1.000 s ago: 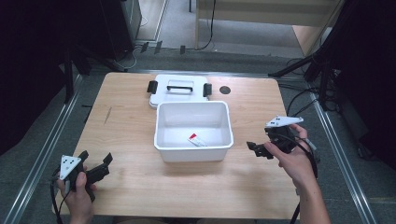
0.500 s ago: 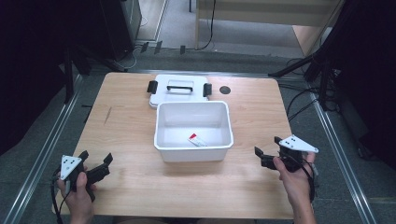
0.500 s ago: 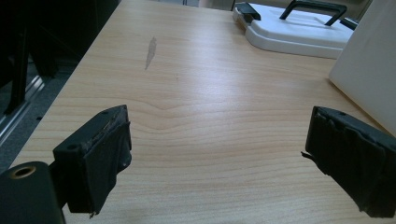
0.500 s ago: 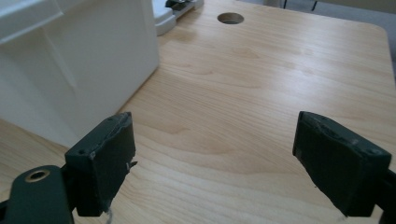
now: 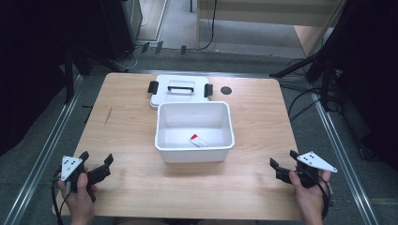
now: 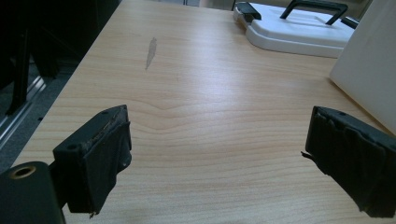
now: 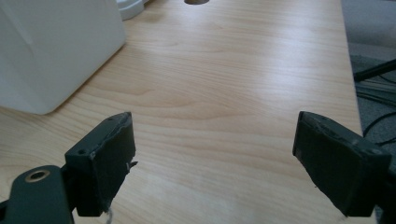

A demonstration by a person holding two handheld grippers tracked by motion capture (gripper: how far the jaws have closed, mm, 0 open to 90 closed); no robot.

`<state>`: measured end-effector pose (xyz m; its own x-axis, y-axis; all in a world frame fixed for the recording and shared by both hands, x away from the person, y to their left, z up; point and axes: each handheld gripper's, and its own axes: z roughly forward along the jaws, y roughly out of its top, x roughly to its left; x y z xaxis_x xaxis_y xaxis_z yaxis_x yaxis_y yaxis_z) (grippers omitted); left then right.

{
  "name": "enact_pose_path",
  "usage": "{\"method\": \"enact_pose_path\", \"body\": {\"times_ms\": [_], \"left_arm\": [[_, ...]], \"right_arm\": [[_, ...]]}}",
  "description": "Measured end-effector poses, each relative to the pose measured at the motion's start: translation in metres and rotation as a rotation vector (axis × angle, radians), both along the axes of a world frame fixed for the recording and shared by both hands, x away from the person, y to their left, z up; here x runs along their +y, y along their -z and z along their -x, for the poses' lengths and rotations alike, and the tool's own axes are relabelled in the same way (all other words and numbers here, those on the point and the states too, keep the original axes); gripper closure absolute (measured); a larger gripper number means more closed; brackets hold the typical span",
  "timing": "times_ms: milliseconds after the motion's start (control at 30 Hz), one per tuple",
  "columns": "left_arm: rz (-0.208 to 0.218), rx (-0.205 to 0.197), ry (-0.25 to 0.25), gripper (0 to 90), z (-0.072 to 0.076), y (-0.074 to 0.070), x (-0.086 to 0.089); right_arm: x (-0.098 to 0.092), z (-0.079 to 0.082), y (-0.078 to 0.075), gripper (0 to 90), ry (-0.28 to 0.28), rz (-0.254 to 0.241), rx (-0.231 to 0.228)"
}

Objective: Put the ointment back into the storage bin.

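A white plastic bin (image 5: pixel 195 150) stands in the middle of the wooden table (image 5: pixel 253 117), with a small red-and-white packet (image 5: pixel 197 140) lying on its floor. Behind it lies the white lid (image 5: pixel 178 89) with a black handle and clips. My left gripper (image 5: pixel 96 161) hovers open over the table's front left corner, held by a hand. My right gripper (image 5: pixel 283 165) is open near the front right edge, well right of the bin. In the left gripper view the jaws frame bare wood, with the lid (image 6: pixel 299 30) and bin wall (image 6: pixel 369 70) far right. The right gripper view shows the bin (image 7: pixel 51 46) at left.
A round cable hole (image 5: pixel 226 90) sits in the table right of the lid. A faint grey mark (image 5: pixel 108 115) stains the left side of the tabletop. Metal rails run along both sides of the table, with cables on the floor at right.
My right gripper has moved back and down toward the front right edge of the table. The left gripper has stayed put.
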<state>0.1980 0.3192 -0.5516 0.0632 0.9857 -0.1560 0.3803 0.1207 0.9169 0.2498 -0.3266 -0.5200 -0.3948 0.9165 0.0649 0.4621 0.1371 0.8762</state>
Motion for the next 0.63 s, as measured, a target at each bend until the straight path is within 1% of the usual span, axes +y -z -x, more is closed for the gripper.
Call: {"method": "enact_pose_path", "body": {"times_ms": [100,200,233,300,333,367,400,433,467,567,600,633], "left_arm": [[-0.004,0.001,0.000,7.9,0.000,0.000,0.000],[-0.007,0.001,-0.002,7.9,0.000,0.000,-0.001],[-0.012,-0.001,-0.002,7.9,0.000,0.000,-0.001],[-0.019,-0.003,-0.005,7.9,0.000,0.000,-0.002],[-0.019,-0.003,-0.005,7.9,0.000,0.000,-0.002],[-0.023,-0.006,-0.008,7.9,0.001,0.000,-0.002],[-0.023,-0.006,-0.008,7.9,0.001,0.000,-0.002],[-0.026,-0.007,-0.009,7.9,0.001,0.000,-0.003],[-0.026,-0.007,-0.009,7.9,0.001,0.000,-0.003],[-0.032,-0.007,-0.011,7.9,0.001,0.000,-0.003],[-0.042,-0.004,-0.012,7.9,0.001,0.000,-0.004],[-0.042,-0.004,-0.012,7.9,0.001,0.000,-0.004]], "right_arm": [[-0.006,0.005,0.003,13.3,0.006,-0.006,-0.004],[-0.020,0.016,0.008,13.3,0.023,-0.013,-0.003],[-0.027,0.022,0.011,13.3,0.029,-0.030,-0.008],[-0.034,0.027,0.013,13.4,0.042,-0.049,-0.014],[-0.034,0.027,0.013,13.4,0.042,-0.049,-0.014],[-0.040,0.033,0.016,13.6,0.057,-0.058,-0.021],[-0.040,0.033,0.016,13.6,0.057,-0.058,-0.021],[-0.046,0.037,0.018,13.6,0.071,-0.077,-0.028],[-0.046,0.037,0.018,13.6,0.071,-0.077,-0.028],[-0.048,0.041,0.020,13.4,0.072,-0.121,-0.026],[-0.046,0.042,0.019,13.4,0.070,-0.121,-0.013],[-0.044,0.042,0.017,13.4,0.068,-0.121,-0.010]]}}
